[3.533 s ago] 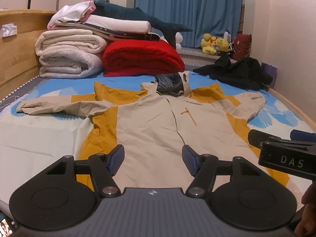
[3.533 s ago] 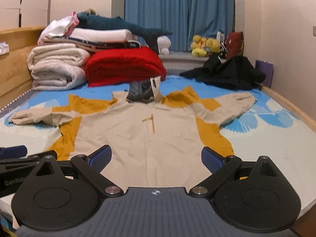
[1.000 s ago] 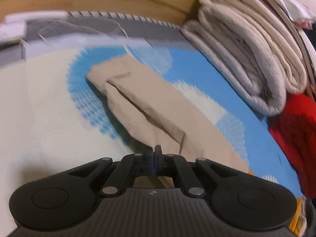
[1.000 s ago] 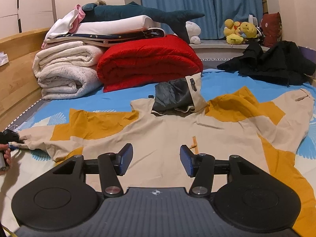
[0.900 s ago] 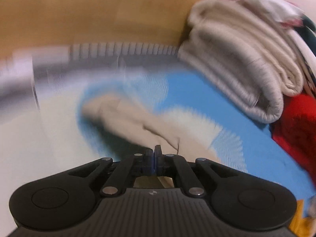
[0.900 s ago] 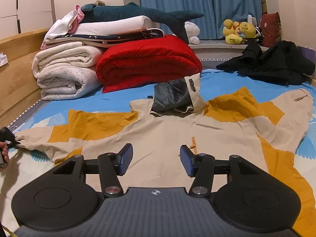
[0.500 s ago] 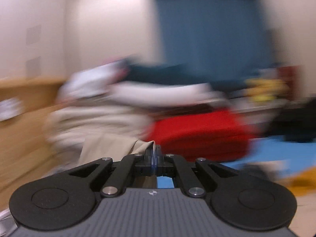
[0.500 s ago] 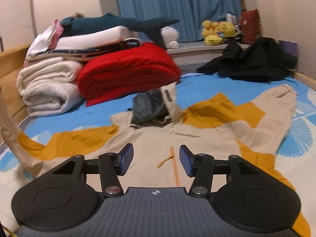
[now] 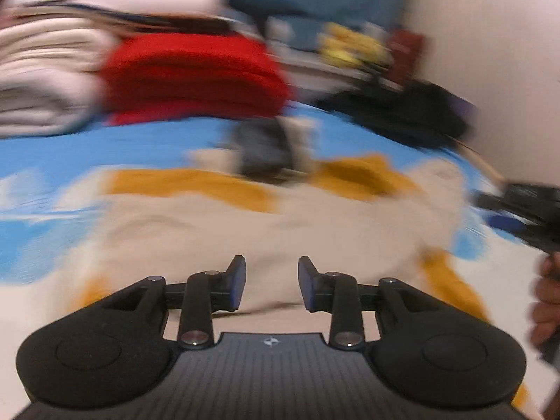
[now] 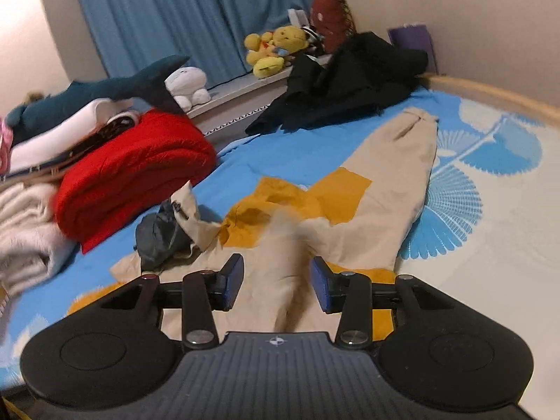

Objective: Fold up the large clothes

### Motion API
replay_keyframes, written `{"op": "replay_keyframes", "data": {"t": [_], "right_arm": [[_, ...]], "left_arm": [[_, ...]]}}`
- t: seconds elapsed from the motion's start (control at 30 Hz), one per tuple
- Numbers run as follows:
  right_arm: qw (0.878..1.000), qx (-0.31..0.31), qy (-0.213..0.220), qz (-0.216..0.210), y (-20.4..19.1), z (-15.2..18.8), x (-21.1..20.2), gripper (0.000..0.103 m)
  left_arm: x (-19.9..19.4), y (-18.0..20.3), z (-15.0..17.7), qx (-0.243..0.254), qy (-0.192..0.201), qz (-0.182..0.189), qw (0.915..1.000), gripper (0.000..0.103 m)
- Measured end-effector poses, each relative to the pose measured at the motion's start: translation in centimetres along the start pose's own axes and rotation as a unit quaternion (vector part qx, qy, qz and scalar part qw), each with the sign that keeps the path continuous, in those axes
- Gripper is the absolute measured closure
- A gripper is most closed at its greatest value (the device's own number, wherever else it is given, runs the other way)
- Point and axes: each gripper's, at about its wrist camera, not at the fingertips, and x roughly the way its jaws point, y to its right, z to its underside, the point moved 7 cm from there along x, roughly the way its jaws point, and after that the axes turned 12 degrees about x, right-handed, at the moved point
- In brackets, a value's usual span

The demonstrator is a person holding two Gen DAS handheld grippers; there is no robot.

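Observation:
A beige and mustard jacket (image 10: 385, 189) lies spread on the bed, its dark grey hood (image 10: 161, 231) toward the red blanket. Its right sleeve (image 10: 413, 140) stretches out toward the far right. My left gripper (image 9: 271, 280) hovers over the jacket body (image 9: 280, 224); its jaws are opening and nothing is between them. My right gripper (image 10: 276, 281) is over the jacket's right shoulder, its jaws closing. A blurred beige strip of sleeve (image 10: 290, 245) shows in the gap between its fingers, and the pads do not press on it. The right gripper (image 9: 518, 210) also shows in the left wrist view.
A red blanket (image 10: 133, 171), white folded blankets (image 10: 21, 231) and a shark plush (image 10: 105, 94) are stacked at the back left. Black clothes (image 10: 350, 80) lie at the back right, by yellow plush toys (image 10: 276, 49). A wooden bed edge (image 10: 490, 94) runs along the right. A hand (image 9: 546, 301) is at the right.
The left gripper, shut on the left sleeve's end, swung it up and across over the jacket, then opened and let it go. The right gripper turned toward the right sleeve and its jaws narrowed.

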Motion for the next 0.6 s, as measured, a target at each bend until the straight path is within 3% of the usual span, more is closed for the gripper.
{"op": "replay_keyframes", "data": {"t": [0.1, 0.17, 0.33, 0.53, 0.6], "right_arm": [[1.000, 0.010, -0.008, -0.006, 0.6, 0.0, 1.8, 0.059], [1.000, 0.012, -0.028, -0.007, 0.9, 0.7, 3.4, 0.059], [0.991, 0.081, -0.100, 0.035, 3.7, 3.2, 7.8, 0.059], [0.982, 0.103, -0.136, 0.086, 5.7, 5.8, 11.5, 0.062], [0.981, 0.095, -0.142, 0.096, 5.9, 6.6, 12.3, 0.062]], "left_arm": [[-0.6, -5.7, 1.8, -0.050, -0.004, -0.069, 0.9964, 0.066], [1.1, -8.5, 2.2, -0.070, -0.035, -0.090, 0.9929, 0.066], [4.3, -9.6, 3.0, -0.057, -0.057, -0.098, 0.9919, 0.066], [7.2, -7.8, 3.1, -0.008, -0.064, -0.079, 0.9948, 0.064], [7.9, -7.9, 3.6, -0.013, -0.069, -0.075, 0.9947, 0.064]]}}
